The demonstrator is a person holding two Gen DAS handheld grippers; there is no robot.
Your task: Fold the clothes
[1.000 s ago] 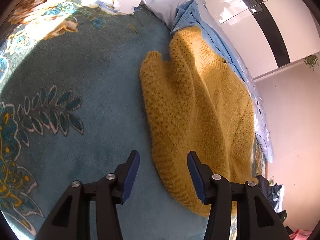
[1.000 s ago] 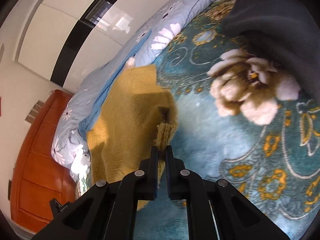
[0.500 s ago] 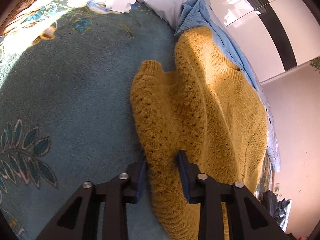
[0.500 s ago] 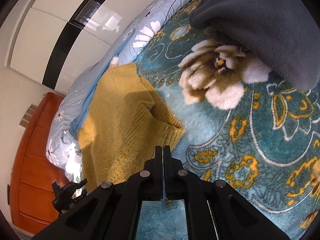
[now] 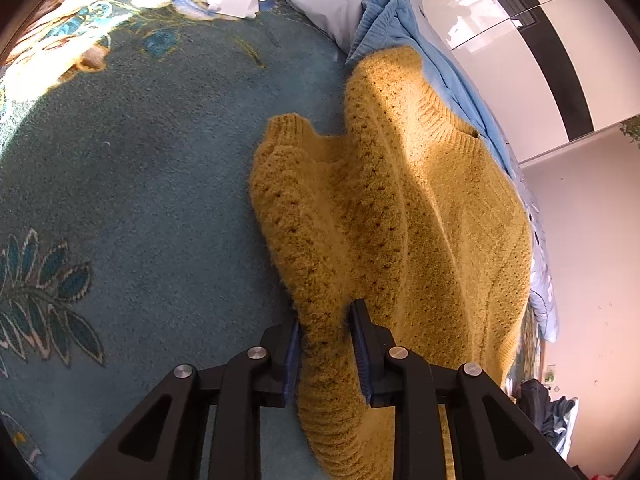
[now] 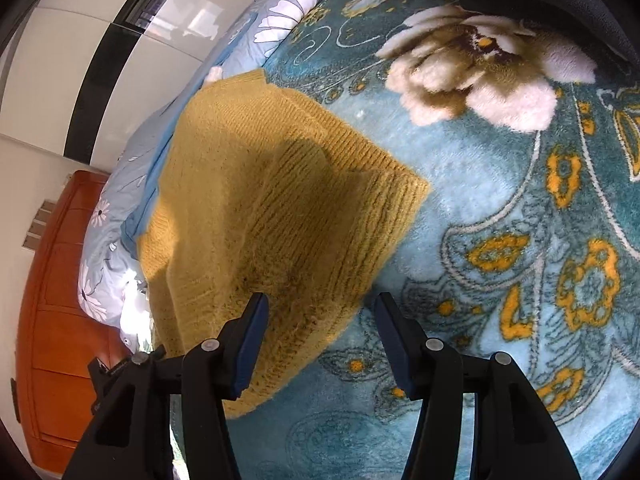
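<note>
Bedroom: teal floral blanket covers the bed, a pale flowered quilt bunched at its far edge. Mustard sweater lies flat, centre-right in the left wrist view, centre-left in the right.

Left gripper: fingers close together, pinching the sweater's thick side edge at lower centre; jaws opening slightly.

Right gripper: fingers apart and opening; the ribbed hem lies between and under them, pads not pressing it.

Risks, as judged:
- Left pinch is loosening; the bulky knit could slip out on a lift.
- With one side released, a pull could skew the fold.
- Fuzzy yarn may snag on the pads.

Containers: none visible.
</note>
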